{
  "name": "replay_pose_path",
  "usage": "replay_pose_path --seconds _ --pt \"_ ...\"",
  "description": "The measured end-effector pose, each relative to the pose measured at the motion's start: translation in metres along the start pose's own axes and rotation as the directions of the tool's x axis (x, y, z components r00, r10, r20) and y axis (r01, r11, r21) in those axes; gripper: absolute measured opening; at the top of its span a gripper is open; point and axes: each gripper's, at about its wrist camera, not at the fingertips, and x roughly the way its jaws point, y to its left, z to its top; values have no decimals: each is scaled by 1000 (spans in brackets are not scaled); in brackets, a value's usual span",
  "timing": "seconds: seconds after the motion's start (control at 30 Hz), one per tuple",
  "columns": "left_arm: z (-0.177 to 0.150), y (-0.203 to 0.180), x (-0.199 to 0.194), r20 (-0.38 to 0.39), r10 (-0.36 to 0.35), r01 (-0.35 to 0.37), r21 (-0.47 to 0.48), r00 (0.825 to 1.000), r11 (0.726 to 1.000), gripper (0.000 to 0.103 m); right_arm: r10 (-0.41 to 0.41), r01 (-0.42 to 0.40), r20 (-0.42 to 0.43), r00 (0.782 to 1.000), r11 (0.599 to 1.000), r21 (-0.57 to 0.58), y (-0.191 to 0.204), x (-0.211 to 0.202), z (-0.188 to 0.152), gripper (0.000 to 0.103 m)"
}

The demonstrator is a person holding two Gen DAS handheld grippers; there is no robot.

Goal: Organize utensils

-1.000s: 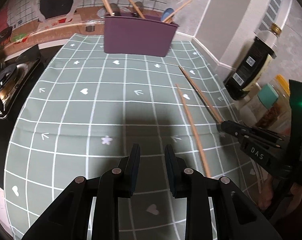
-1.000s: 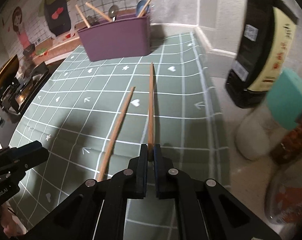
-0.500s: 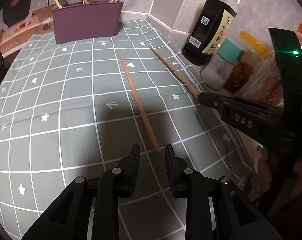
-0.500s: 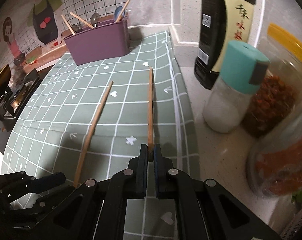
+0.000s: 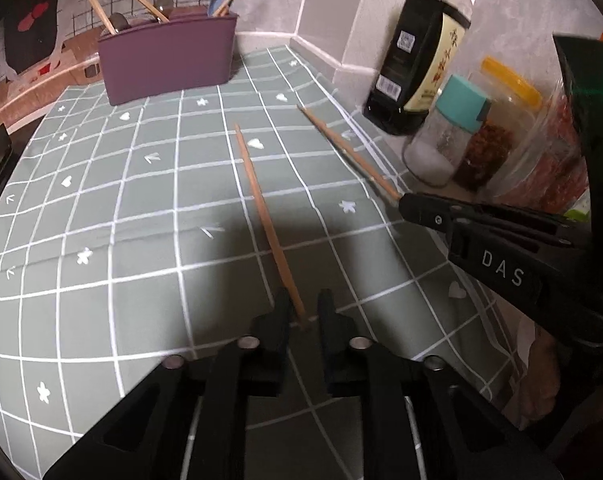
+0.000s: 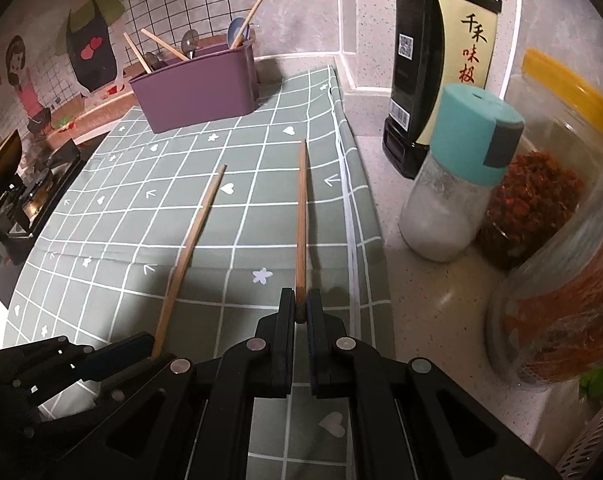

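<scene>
Now R gripper (image 6: 301, 312) clamped on chopstick (image 6: 301, 216), L gripper (image 5: 303, 312) jaws apart round 2nd chopstick (image 5: 263, 208).

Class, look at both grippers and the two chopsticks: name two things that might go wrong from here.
The right gripper pinches its chopstick only at the very end, so the chopstick may swing or slip. The left gripper is open around the other chopstick's end; closing off-centre might flick it across the green cloth.

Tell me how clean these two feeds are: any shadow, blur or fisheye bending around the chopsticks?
Left wrist view: a dark shadow covers the cloth around the left hand-held gripper, and the grid lines bow strongly. Right wrist view: sharper; the held chopstick is crisp, the jar at the edge is smeared, corners vignetted.
</scene>
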Motion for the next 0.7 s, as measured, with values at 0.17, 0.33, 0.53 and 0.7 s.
replay_pose_path --seconds 0.17,0.33,0.53,0.7 --pt "8 18 -19 55 18 -16 -37 998 999 5 12 -11 16 1000 1000 -21 8 -3 4 6" --pt "-1 32 -27 16 -20 22 -106 1000 994 7 10 -9 27 1000 999 -35 9 -7 5 6" --pt "-16 7 -9 -73 -82 78 -58 994 995 8 4 -4 21 1000 1000 -23 -1 -8 1 6" --pt "-15 -4 -2 -56 -43 41 -39 998 998 10 -4 4 10 1000 1000 -8 -7 -10 -6 6"
